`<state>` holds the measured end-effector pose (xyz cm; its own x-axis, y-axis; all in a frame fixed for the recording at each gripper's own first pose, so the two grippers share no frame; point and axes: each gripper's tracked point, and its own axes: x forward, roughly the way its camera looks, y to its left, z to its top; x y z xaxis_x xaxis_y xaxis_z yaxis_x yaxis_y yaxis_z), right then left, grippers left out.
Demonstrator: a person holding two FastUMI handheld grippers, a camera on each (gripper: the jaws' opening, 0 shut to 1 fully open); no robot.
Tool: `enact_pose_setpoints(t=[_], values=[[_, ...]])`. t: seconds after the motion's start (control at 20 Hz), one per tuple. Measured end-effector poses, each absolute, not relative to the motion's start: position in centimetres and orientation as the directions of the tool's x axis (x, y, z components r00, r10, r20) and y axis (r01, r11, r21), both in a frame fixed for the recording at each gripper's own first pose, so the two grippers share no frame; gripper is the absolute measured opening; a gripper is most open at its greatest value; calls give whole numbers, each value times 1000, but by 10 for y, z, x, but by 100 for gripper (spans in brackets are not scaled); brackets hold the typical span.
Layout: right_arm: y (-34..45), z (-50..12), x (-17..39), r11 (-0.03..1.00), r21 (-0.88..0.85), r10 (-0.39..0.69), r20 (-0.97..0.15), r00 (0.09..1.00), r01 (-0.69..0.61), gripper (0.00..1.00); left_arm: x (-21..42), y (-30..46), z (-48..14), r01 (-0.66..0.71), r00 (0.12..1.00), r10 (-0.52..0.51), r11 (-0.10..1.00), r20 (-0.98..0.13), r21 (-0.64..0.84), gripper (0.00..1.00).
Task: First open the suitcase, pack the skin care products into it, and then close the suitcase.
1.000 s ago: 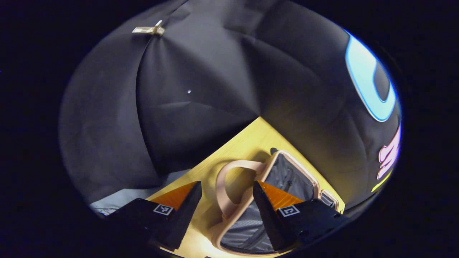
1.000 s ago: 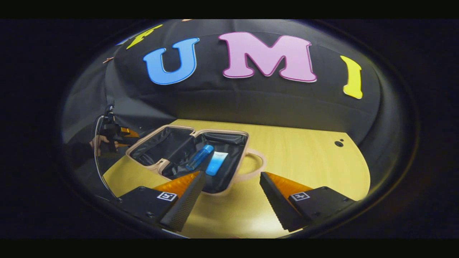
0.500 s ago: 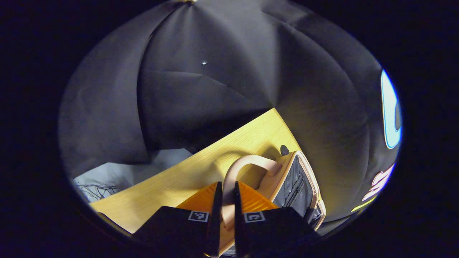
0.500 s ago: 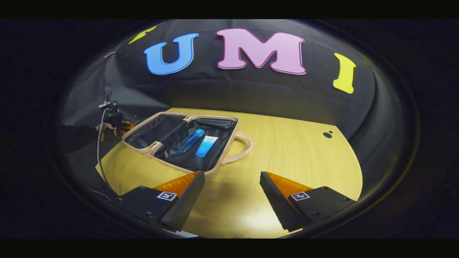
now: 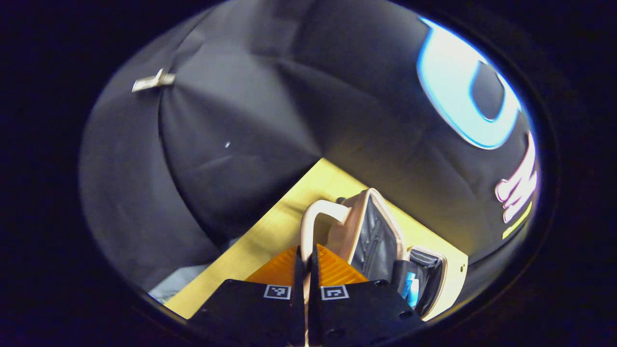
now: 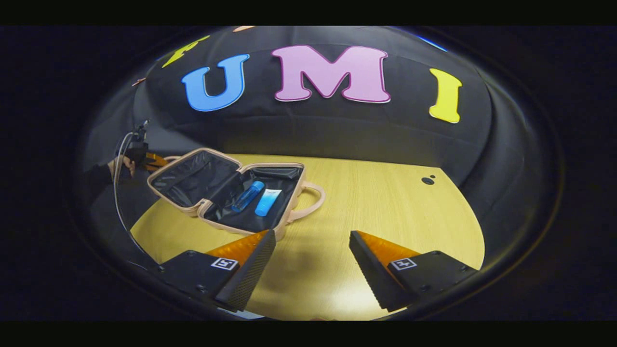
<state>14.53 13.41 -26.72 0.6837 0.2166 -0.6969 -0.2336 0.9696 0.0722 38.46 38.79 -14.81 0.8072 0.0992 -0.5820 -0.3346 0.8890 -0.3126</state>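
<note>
On the yellow wooden table (image 6: 366,193) lies the small beige hard-shell suitcase with black lining (image 6: 270,226), its lid half (image 6: 193,176) tilted up off the tabletop. The left gripper (image 5: 304,270) has its fingers clamped together on the lid's beige loop handle (image 5: 313,219); a hand (image 6: 120,166) holds that gripper at the far left in the right gripper view. Inside the flat half rest a blue bottle (image 6: 247,196) and a light-blue tube (image 6: 267,202), side by side. The right gripper (image 6: 312,262) hovers over bare table near the suitcase, fingers spread apart.
</note>
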Motion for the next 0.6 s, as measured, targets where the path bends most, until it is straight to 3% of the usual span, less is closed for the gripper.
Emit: enact_pose_setpoints(t=[0.3,0.6], values=[[105,-241,151,977,74,200,-645,738,-200,98,371,250,-39,-109,891,-17,962,-454,-251,7],[71,-216,153,985,96,174,-596,784,-145,98,364,85,-22,82,890,-194,958,-414,-274,7]])
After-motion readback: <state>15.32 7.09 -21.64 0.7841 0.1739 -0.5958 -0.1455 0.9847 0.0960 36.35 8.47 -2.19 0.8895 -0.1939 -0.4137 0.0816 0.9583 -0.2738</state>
